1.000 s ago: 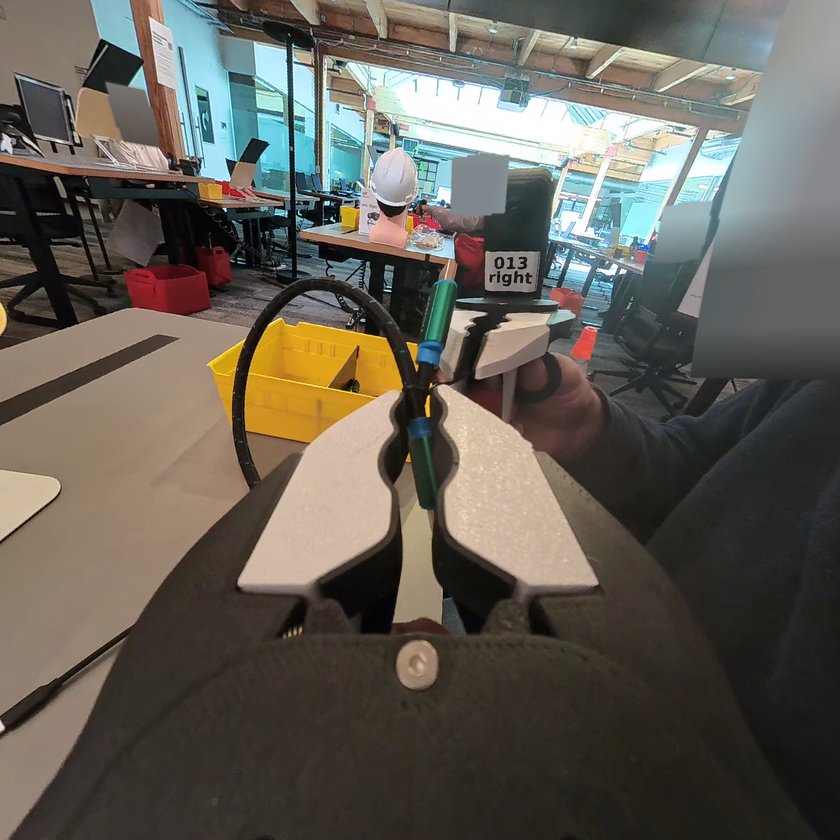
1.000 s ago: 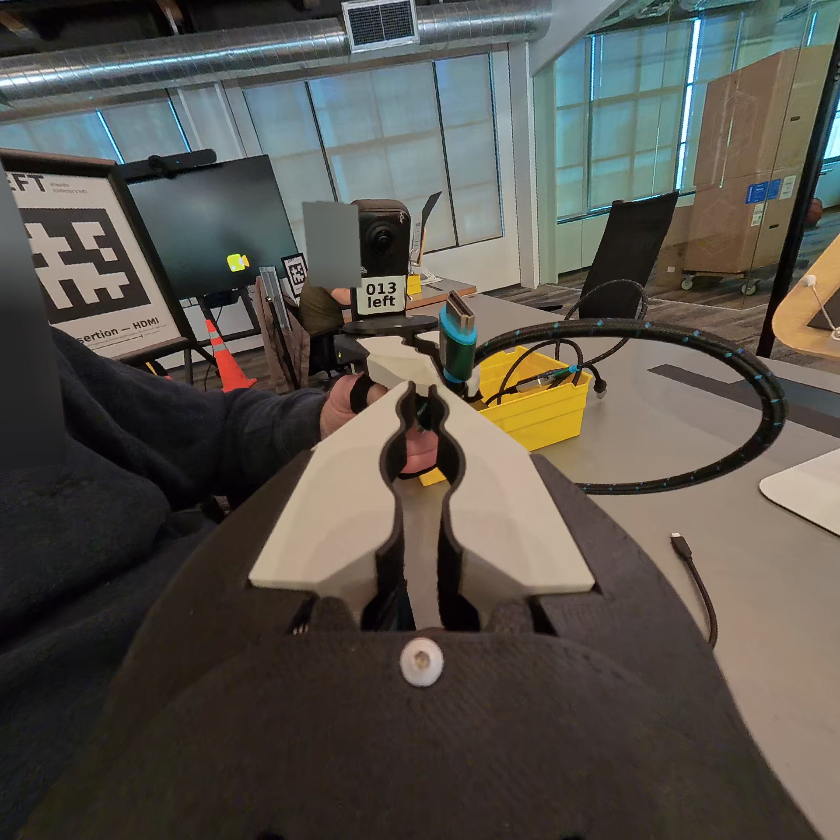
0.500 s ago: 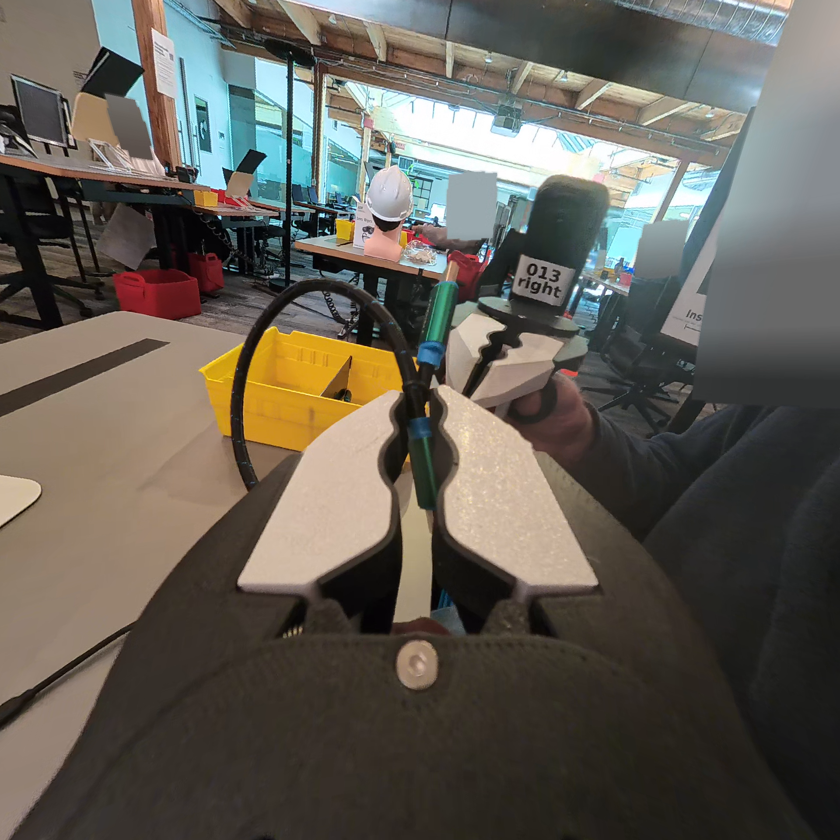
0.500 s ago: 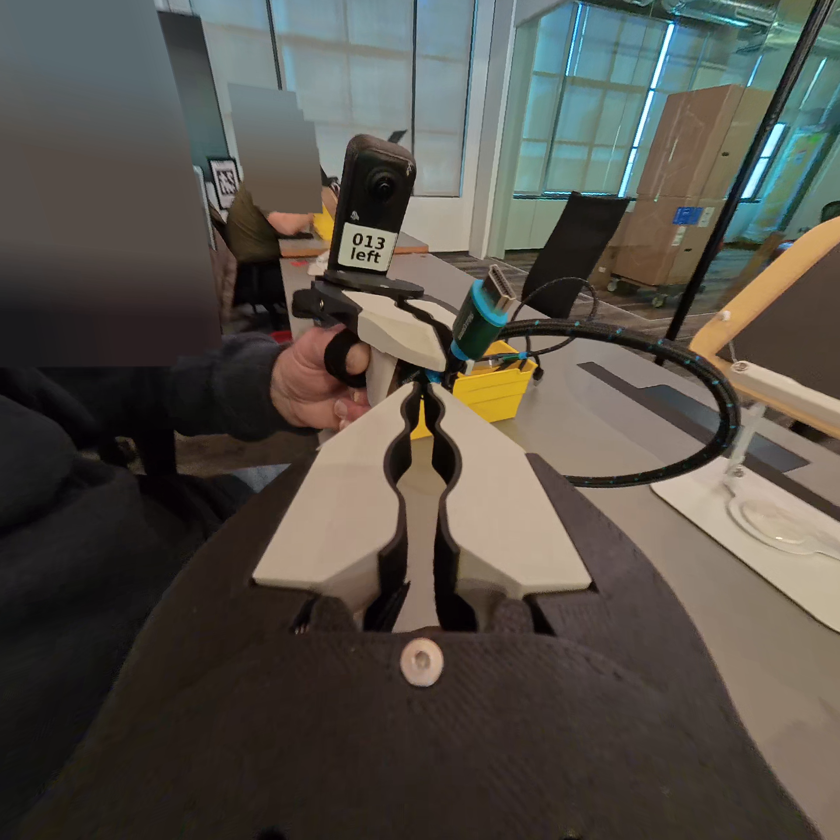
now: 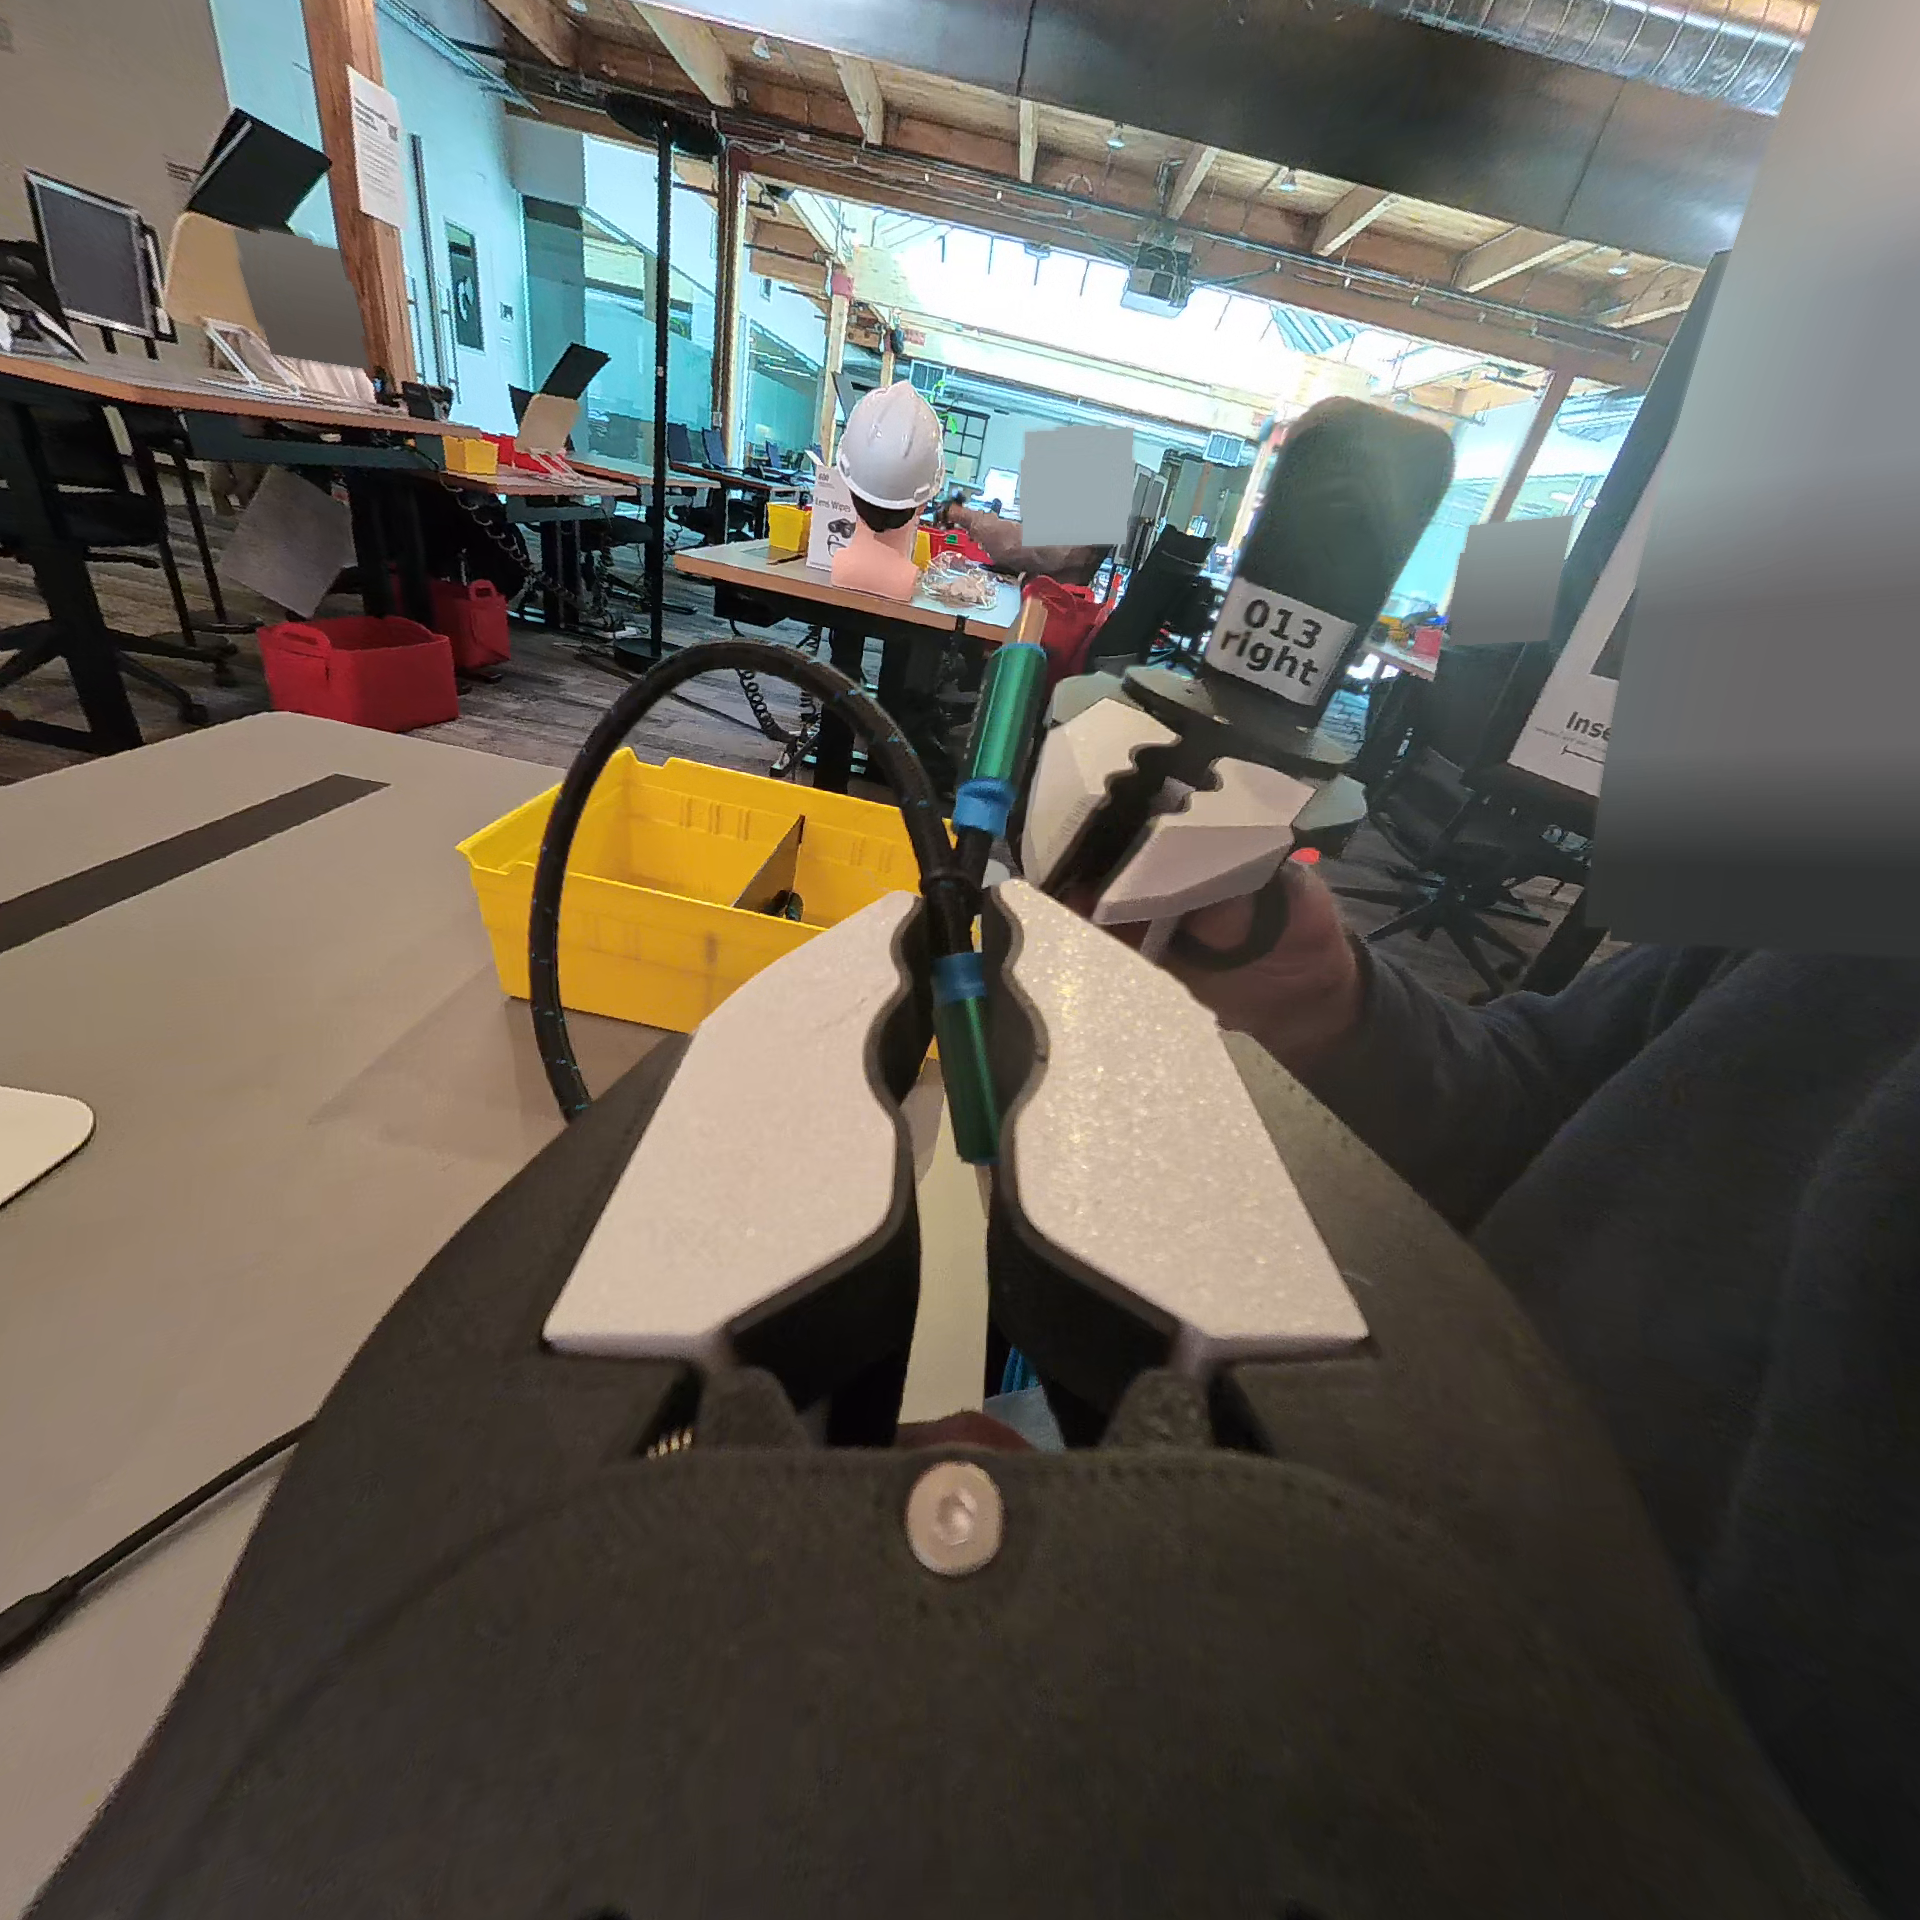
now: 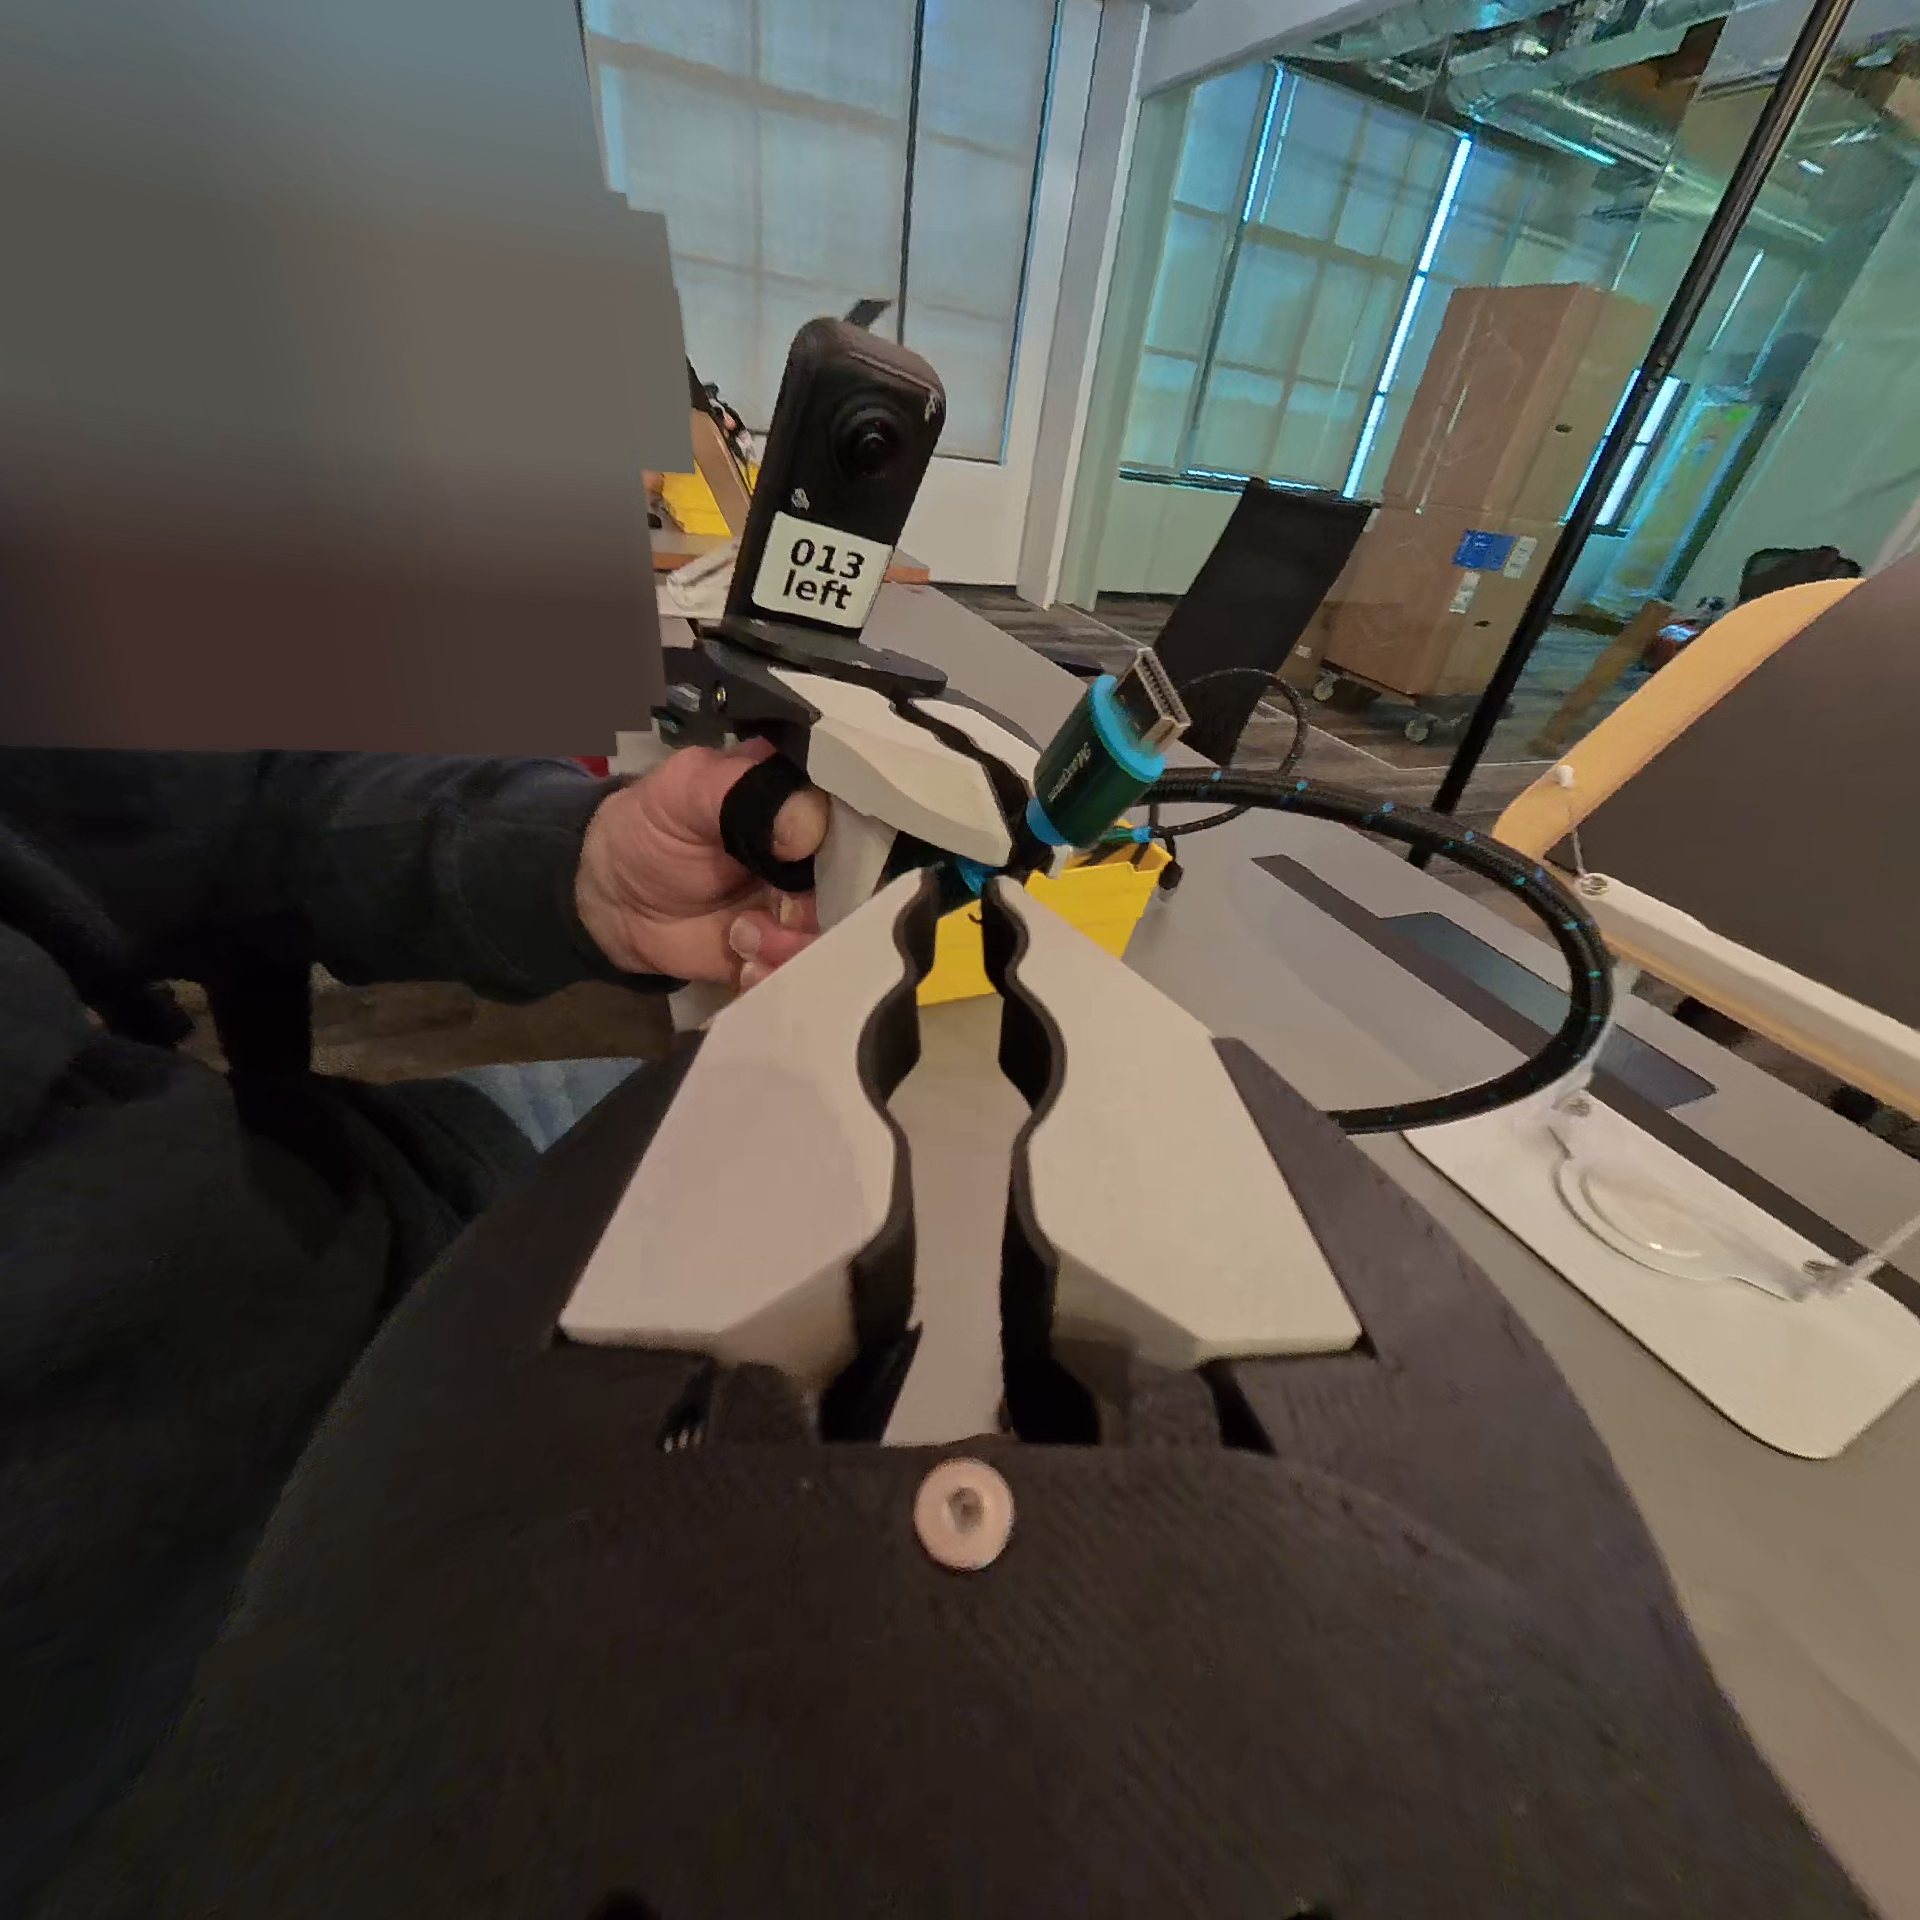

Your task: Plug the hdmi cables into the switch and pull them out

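**Tongs report: left clenched on a connector, right undetermined, switch not in view**

Left tongs (image 5: 956, 899): jaws closed on the green connector (image 5: 968, 1081), which lies lengthwise between the pads. I judge that grip firm. I am holding it in the air off the near edge of the desk (image 5: 260, 1039), not on it.

Sweep from the left, left wrist view:

1. HDMI cable (image 5: 727, 657): black braid with blue flecks. It arches up in a hoop from behind my left tongs and comes down at their tips. It keeps that hoop unsupported, so I judge it light but stiff and springy; it will push back and may twist a plug off line.
2. Yellow bin (image 5: 582, 904): at the far edge of the desk, behind the hoop, apart from it.
3. Second connector (image 5: 1006, 712): stands nearly upright just above the left tongs' tips, metal plug end up and bare.
4. Right tongs (image 6: 961, 888): just beside that connector. Their jaws stand a narrow gap apart, with nothing along the pads. A blue collar (image 6: 961, 871) sits at the very tips; I cannot tell whether they pinch it.

Handling judgement: the barrels look smooth and hard and may slip under a push. Take hold on the barrel, behind the metal end and square to it. Avoid the braid, which would bend, and the plug end, which I judge the fragile part.

Switch: not seen in either view.
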Demonstrator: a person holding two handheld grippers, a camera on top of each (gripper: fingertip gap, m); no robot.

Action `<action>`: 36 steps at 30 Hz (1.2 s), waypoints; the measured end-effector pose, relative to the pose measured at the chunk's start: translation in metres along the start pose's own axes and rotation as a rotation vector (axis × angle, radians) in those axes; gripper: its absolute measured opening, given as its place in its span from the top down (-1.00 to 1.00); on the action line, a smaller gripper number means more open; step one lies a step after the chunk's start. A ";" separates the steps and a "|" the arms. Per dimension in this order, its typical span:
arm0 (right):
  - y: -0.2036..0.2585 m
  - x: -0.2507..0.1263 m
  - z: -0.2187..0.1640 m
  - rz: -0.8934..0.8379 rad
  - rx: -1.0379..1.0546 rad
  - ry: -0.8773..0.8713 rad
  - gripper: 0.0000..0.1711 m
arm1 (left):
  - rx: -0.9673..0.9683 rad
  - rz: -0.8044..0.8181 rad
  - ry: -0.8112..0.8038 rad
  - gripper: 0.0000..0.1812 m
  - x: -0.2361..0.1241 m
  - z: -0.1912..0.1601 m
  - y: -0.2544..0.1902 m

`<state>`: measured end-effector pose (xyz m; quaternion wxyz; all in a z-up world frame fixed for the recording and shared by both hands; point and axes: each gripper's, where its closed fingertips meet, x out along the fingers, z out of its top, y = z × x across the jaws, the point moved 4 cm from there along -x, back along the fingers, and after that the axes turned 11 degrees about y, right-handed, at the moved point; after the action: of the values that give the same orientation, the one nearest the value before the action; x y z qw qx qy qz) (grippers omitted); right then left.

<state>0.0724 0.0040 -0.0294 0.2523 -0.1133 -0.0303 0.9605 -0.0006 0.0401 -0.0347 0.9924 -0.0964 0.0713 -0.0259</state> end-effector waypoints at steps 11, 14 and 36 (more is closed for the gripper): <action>0.001 0.006 -0.003 0.079 0.077 -0.013 1.00 | 0.028 0.007 0.018 0.91 0.003 -0.001 -0.002; 0.001 0.005 -0.003 0.060 0.060 -0.010 1.00 | 0.028 0.007 0.018 0.91 0.002 -0.001 -0.002; -0.001 0.003 0.000 -0.020 -0.020 -0.019 0.95 | 0.019 0.030 0.006 0.91 -0.001 0.000 0.003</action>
<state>0.0705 0.0063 -0.0300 0.2605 -0.1063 -0.0437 0.9586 -0.0013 0.0431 -0.0349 0.9934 -0.0859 0.0753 -0.0118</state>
